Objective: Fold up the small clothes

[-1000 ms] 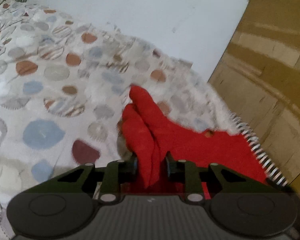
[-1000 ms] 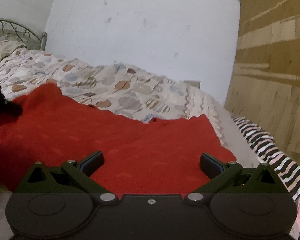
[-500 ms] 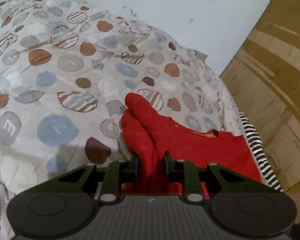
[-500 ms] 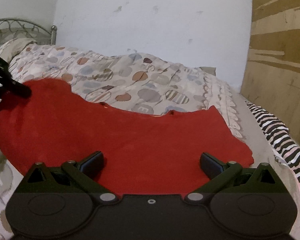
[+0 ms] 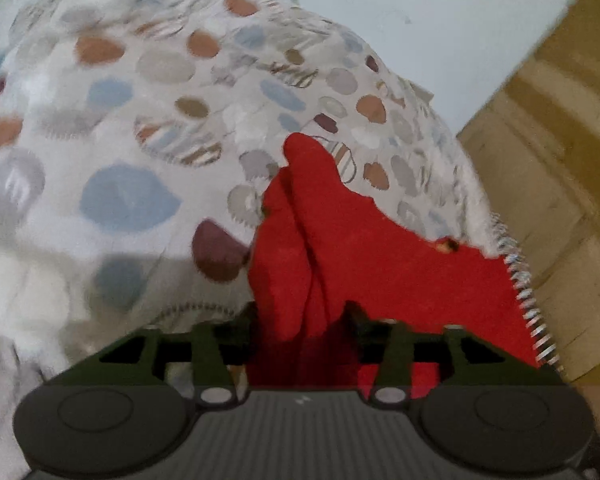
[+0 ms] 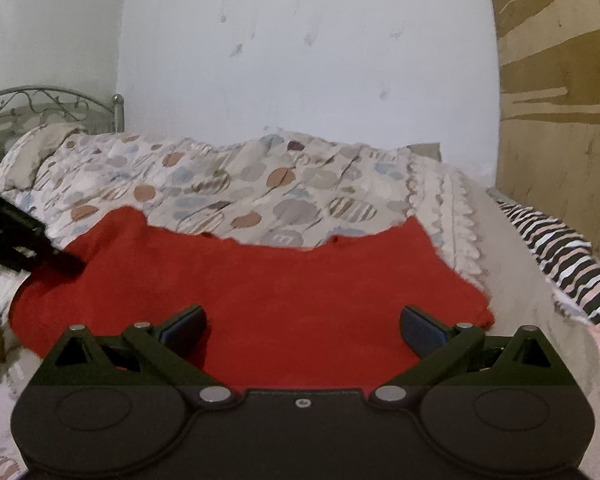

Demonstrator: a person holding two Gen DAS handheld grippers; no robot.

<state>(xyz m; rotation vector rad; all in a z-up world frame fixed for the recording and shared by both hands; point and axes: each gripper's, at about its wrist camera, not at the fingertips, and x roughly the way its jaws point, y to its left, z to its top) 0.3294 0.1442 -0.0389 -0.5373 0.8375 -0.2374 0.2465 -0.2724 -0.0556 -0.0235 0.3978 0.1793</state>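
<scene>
Left gripper was opening around the soft red knit garment's bunched left end, probably slack; right gripper hovered wide-spread over its near hem.

Garment lies flat on quilt; striped cloth to its right, headboard behind left.

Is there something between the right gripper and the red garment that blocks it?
Nothing visible does. The right gripper hangs open directly over the red garment, with only bare cloth ahead of its jaws. The left gripper sits at the far edge.
</scene>
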